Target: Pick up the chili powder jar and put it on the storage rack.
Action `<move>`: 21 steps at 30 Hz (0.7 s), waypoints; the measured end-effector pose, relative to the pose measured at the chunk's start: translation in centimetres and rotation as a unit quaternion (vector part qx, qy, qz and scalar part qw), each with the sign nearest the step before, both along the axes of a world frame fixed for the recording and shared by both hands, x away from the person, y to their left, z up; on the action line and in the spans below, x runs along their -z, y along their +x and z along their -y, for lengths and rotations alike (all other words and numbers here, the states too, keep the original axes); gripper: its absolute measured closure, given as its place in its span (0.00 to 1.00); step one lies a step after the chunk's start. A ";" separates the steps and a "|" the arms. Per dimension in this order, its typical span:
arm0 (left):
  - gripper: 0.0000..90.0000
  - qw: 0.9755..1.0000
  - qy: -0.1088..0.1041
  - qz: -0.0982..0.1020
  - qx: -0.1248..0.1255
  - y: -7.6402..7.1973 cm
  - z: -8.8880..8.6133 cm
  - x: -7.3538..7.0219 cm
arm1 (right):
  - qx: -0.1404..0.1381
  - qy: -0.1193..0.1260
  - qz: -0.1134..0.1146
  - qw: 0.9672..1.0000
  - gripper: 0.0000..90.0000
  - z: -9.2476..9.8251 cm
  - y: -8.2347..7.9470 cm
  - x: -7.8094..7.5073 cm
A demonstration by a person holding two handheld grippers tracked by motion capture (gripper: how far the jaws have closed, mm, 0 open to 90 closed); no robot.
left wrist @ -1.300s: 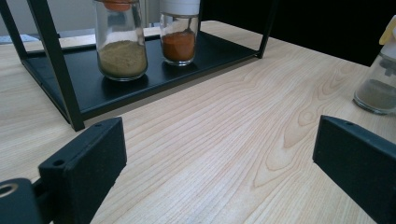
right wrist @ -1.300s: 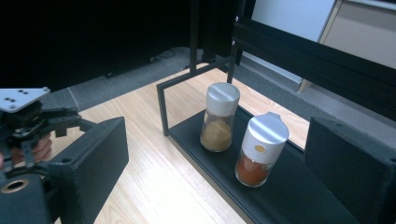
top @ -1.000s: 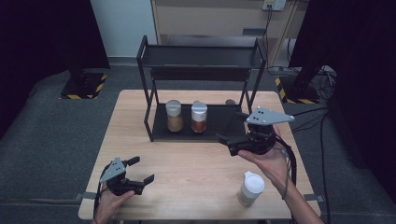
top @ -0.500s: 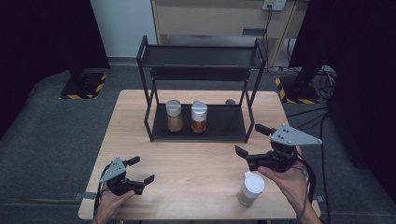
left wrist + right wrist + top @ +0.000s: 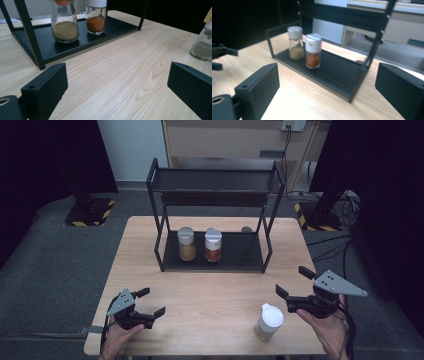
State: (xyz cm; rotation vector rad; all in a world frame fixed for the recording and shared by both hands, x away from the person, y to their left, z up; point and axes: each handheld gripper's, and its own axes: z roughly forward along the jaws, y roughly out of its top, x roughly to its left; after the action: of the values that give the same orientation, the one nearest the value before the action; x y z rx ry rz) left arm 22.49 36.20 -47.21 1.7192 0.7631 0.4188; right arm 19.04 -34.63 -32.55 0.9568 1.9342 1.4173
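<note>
Standing at the near edge: the wooden table [image 5: 215, 285] reaches away from me, with the black rack [image 5: 212, 215] as the landmark at its far middle.
Left gripper [image 5: 149, 303]: near-left of the rack, close to the table's front edge, held in a hand [image 5: 117, 340]; jaws wide apart with nothing between them.
Right gripper [image 5: 295, 282]: near-right of the rack, close to the table's right edge, with the grey three-cornered plate on top; jaws spread apart and empty.
Loose jar [image 5: 268, 322]: white-capped, standing upright in front of the rack and to its right, just beside the right gripper and apart from it, close to the table's front edge; the left gripper view shows grey-brown powder low in its glass [image 5: 203, 46].
Open room: bare wood lies between the two grippers and from there up to the rack's front rail.
Rack's lower shelf: two jars stand upright side by side at its left half, near each other; the right half of the shelf is bare.
Tan jar [image 5: 186, 244]: the left of the pair, with tan powder [image 5: 65, 30].
Red jar [image 5: 213, 245]: the right of the pair, white flip cap, orange-red powder [image 5: 313, 60].
Writing: none readable on any jar, cap or gripper.
Rack's upper shelf: dark tray carrying nothing I can make out.
</note>
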 end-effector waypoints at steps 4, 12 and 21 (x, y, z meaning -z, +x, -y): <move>0.03 1.000 0.001 0.000 -0.001 0.0 0.0 0.0 | 0.014 0.007 -0.004 1.000 0.06 1.2 -0.4 1.8; 0.03 1.000 0.004 0.001 -0.001 0.0 0.1 -0.1 | 0.037 0.014 -0.022 0.999 0.06 2.5 -1.1 4.8; 0.03 1.000 0.006 0.001 0.000 0.0 0.2 -0.1 | 0.051 0.007 -0.023 0.998 0.07 2.8 -1.7 6.9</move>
State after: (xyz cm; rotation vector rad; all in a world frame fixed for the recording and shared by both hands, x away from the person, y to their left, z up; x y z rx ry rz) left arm 22.47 36.02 -47.13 1.7302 0.7615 0.4263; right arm 17.30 -37.41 -39.43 1.0865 1.8831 1.3629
